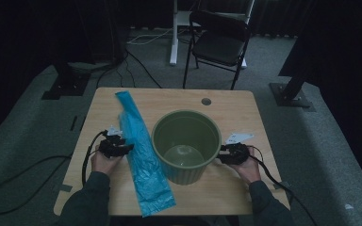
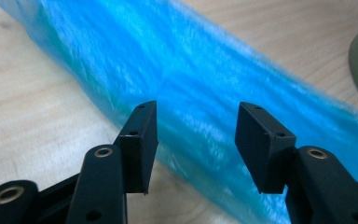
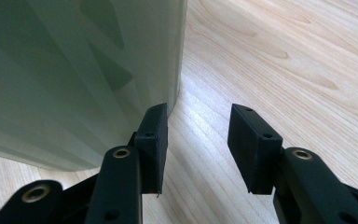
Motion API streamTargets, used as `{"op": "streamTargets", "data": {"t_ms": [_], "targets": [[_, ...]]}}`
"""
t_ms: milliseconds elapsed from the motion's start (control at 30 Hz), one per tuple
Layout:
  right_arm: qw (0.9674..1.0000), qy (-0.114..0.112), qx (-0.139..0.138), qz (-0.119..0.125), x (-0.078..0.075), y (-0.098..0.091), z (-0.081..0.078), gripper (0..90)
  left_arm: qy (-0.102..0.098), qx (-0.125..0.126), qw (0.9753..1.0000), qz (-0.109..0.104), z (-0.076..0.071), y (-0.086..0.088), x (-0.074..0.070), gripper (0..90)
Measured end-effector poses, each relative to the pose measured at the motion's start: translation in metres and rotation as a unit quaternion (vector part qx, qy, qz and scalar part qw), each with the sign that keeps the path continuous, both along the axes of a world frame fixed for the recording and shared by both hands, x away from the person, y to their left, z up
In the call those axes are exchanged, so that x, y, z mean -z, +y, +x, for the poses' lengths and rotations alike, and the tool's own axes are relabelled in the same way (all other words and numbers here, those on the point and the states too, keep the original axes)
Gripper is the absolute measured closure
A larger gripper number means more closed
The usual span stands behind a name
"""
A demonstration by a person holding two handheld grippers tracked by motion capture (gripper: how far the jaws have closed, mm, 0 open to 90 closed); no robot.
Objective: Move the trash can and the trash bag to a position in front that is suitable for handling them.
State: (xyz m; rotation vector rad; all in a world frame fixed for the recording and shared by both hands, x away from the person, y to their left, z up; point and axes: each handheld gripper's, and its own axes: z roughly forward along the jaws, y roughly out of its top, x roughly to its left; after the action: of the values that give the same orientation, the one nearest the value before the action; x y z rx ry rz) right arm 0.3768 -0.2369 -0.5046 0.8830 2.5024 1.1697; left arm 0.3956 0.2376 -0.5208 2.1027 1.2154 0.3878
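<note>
A green ribbed bucket point(image 1: 186, 145) stands in the middle of the wooden table point(image 1: 245, 113). To its left, a long blue plastic bag point(image 1: 141, 150) lies flat, running from the back left to the front edge. My left gripper point(image 1: 127, 148) is at the bag's left edge; in the left gripper view its jaws stand open over the blue bag point(image 2: 191, 93), pressing on nothing. My right gripper point(image 1: 220, 156) is against the bucket's right side, open, its left jaw right beside the bucket wall point(image 3: 74, 79), with bare table wood between the jaws.
A white label point(image 1: 239, 137) lies on the table behind the right hand, and another white tag point(image 1: 114, 130) behind the left hand. A cable hole point(image 1: 206, 101) is near the table's back edge. A black folding chair point(image 1: 219, 42) stands on the carpet beyond the table.
</note>
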Motion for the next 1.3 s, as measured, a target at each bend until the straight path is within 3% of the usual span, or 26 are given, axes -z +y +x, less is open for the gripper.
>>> {"op": "streamTargets", "data": {"t_ms": [167,333,467,633,767,933,1000,1033,1167,1300], "targets": [[1.0000,0.002,0.000,-0.002,0.000,0.000,0.000,57.2,0.010,0.010,0.9999,0.000,-0.003,-0.006,0.004,47.6],[1.0000,0.002,0.000,-0.001,0.001,-0.001,0.000,57.2,0.010,0.025,0.9989,0.038,-0.005,-0.015,0.009,48.0],[1.0000,0.002,0.000,-0.001,0.001,-0.001,0.000,57.1,0.006,0.011,0.9989,0.044,-0.002,-0.009,0.009,49.7],[1.0000,0.003,-0.002,-0.002,0.002,0.000,0.001,57.1,0.002,-0.028,0.9984,0.049,0.007,0.003,0.010,49.5],[1.0000,0.006,-0.003,-0.006,0.003,0.001,0.001,57.1,0.003,-0.063,0.9972,0.041,0.011,0.010,0.009,49.6],[1.0000,0.004,0.000,-0.002,0.002,0.000,0.001,57.0,0.000,-0.072,0.9973,0.010,-0.002,0.010,-0.007,46.8],[1.0000,0.005,-0.001,-0.004,0.002,0.000,0.001,56.7,0.010,-0.074,0.9968,-0.028,-0.008,0.010,-0.011,43.4],[1.0000,0.005,-0.001,-0.006,0.002,0.000,0.001,56.6,0.010,-0.071,0.9968,-0.035,-0.011,0.010,-0.012,43.1],[1.0000,0.005,0.002,0.000,0.001,-0.003,0.000,56.6,0.015,-0.079,0.9967,-0.009,-0.015,0.006,-0.010,39.4],[1.0000,0.004,0.003,0.003,0.000,-0.005,-0.001,56.6,0.034,-0.100,0.9944,-0.005,-0.012,0.011,-0.005,35.4]]}}
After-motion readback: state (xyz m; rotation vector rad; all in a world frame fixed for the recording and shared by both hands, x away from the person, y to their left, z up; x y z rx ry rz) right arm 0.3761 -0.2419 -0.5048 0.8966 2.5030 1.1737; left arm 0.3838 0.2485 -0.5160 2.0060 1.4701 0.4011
